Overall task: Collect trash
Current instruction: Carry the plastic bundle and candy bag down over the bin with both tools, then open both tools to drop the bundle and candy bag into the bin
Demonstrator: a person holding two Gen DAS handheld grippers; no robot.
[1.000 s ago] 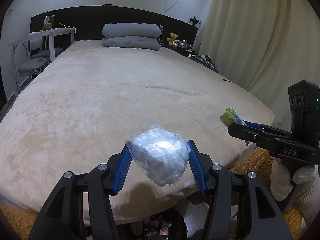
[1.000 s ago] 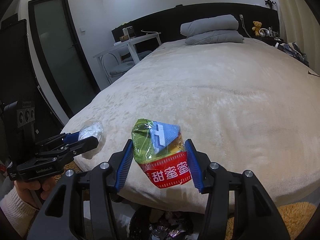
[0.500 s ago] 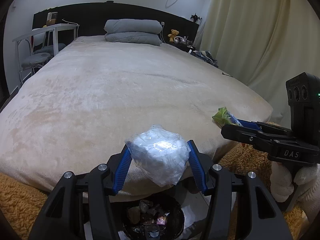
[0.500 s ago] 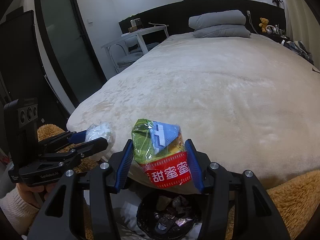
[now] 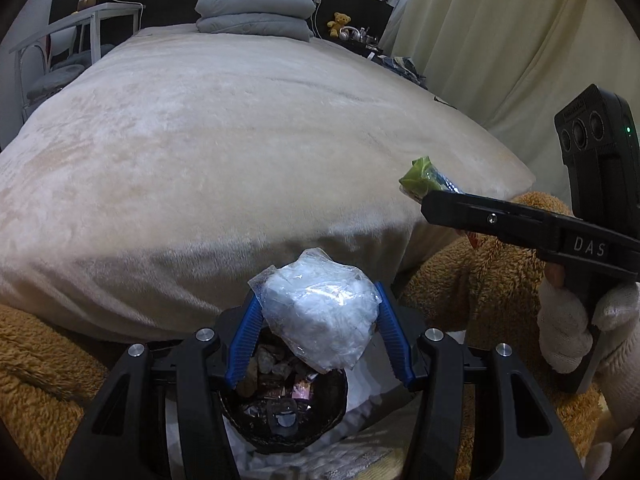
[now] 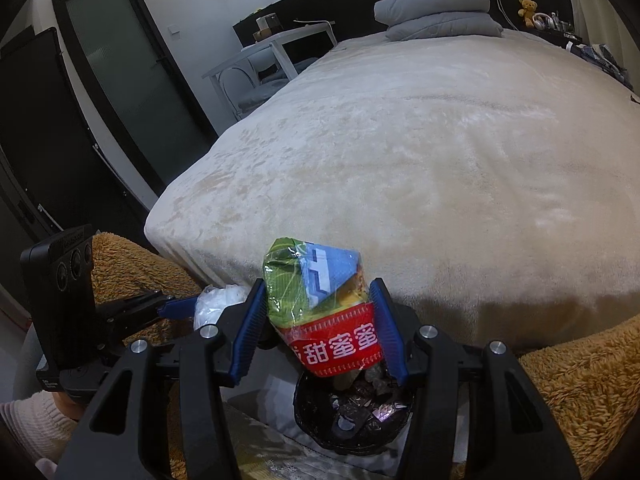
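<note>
Left gripper [image 5: 318, 334] clamping clear plastic wad [image 5: 320, 312], right gripper [image 6: 322, 330] clamping snack wrapper [image 6: 320, 304]

A wide beige bed [image 5: 224, 132] fills the room beside cream curtains [image 5: 500, 40].

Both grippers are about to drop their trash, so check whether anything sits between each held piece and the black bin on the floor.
Nothing visible blocks either drop. The left gripper holds the clear crumpled plastic above the trash bin, whose open top is already partly filled. The right gripper holds the snack wrapper over the same bin, with only air beneath.
</note>
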